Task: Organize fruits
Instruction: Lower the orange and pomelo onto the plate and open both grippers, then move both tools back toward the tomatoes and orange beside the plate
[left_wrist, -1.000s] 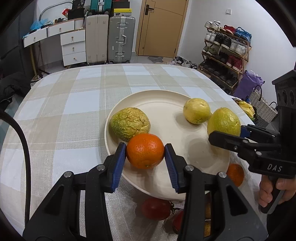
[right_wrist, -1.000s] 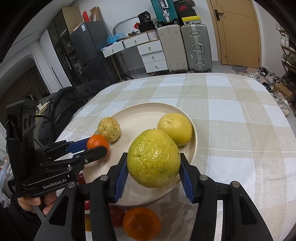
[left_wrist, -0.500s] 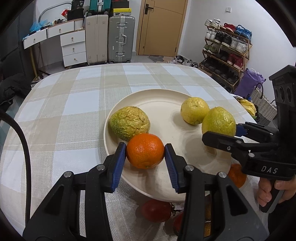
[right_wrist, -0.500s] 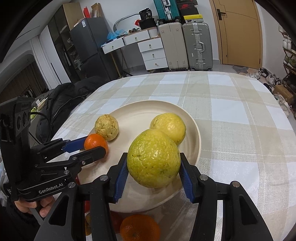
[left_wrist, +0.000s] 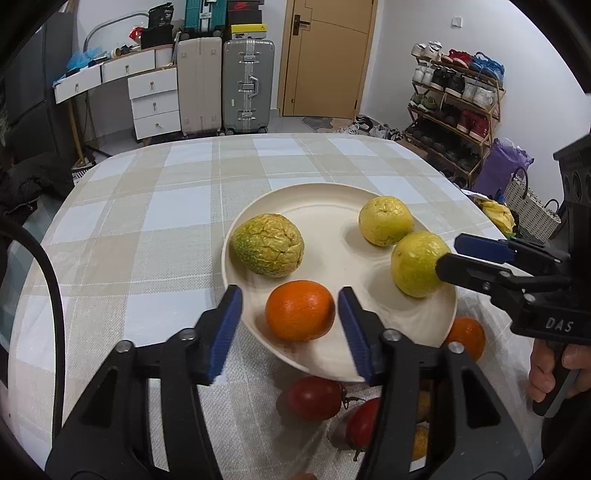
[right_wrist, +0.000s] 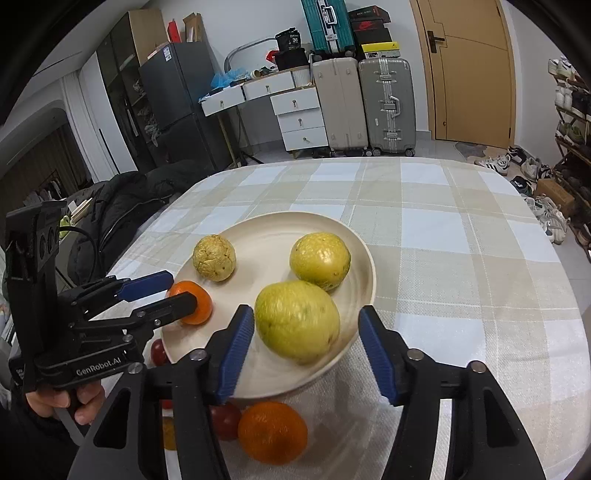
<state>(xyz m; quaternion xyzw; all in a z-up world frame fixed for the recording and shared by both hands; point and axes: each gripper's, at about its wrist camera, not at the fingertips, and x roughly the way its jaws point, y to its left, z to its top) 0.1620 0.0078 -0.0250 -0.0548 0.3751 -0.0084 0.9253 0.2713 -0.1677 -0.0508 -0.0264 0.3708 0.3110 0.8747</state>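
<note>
A cream plate (left_wrist: 325, 206) (right_wrist: 273, 229) lies on the checked tablecloth. On it are a wrinkled yellow-green fruit (left_wrist: 267, 250) (right_wrist: 214, 257), a smooth yellow fruit (left_wrist: 385, 220) (right_wrist: 320, 260), an orange (left_wrist: 300, 315) (right_wrist: 192, 302) and a large green-yellow fruit (left_wrist: 415, 269) (right_wrist: 297, 326). My left gripper (left_wrist: 290, 330) is open, its pads either side of the orange without gripping it. My right gripper (right_wrist: 306, 350) is open around the large green-yellow fruit, which rests on the plate's near side.
In front of the plate lie another orange (left_wrist: 466, 338) (right_wrist: 272, 432) and red tomatoes (left_wrist: 314, 398) (right_wrist: 224, 421). Behind the table are suitcases (left_wrist: 248, 86), white drawers (left_wrist: 153, 103), a door and a shoe rack (left_wrist: 456, 96).
Both grippers have opened. The orange and the large green-yellow fruit, held a second ago, now rest on the plate.
</note>
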